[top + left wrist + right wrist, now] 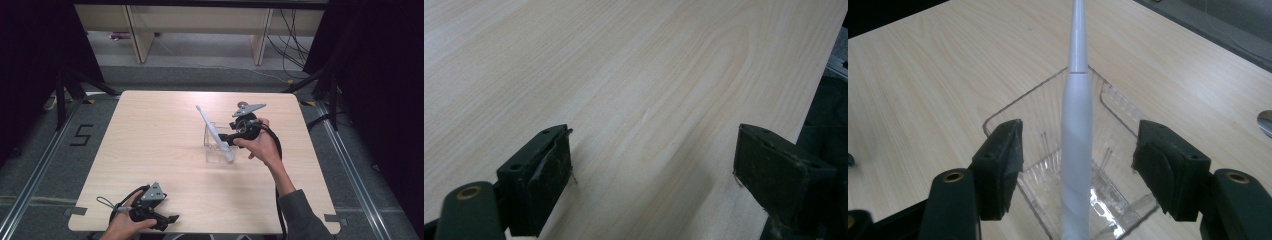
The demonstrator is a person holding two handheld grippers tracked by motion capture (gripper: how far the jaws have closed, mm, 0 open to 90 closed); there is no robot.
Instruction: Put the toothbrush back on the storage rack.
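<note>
So the worktop (165, 150) is a pale wood-grain board with rounded corners, sitting on a grey floor with metal rails down both sides and a black "5" (81, 135) marked at the left of the high view; behind it at the top of the frame there are light wooden furniture legs and some loose cables, with dark curtains on both flanks. The clear plastic container (216, 145) sits right of centre on the board, and a white toothbrush (214, 132) stands in it, leaning toward the upper left. The container is see-through, so its edges are hard to pick out from above; the right gripper view shows its walls way better, though the brush head is cut off at the top there. The right gripper (226, 139) sits just beside the container, jaws spread with the handle between them, pads not touching it. The left gripper (170, 221) rests at the bottom left, partly cut off; its own view shows jaws spread wide over bare wood.
</note>
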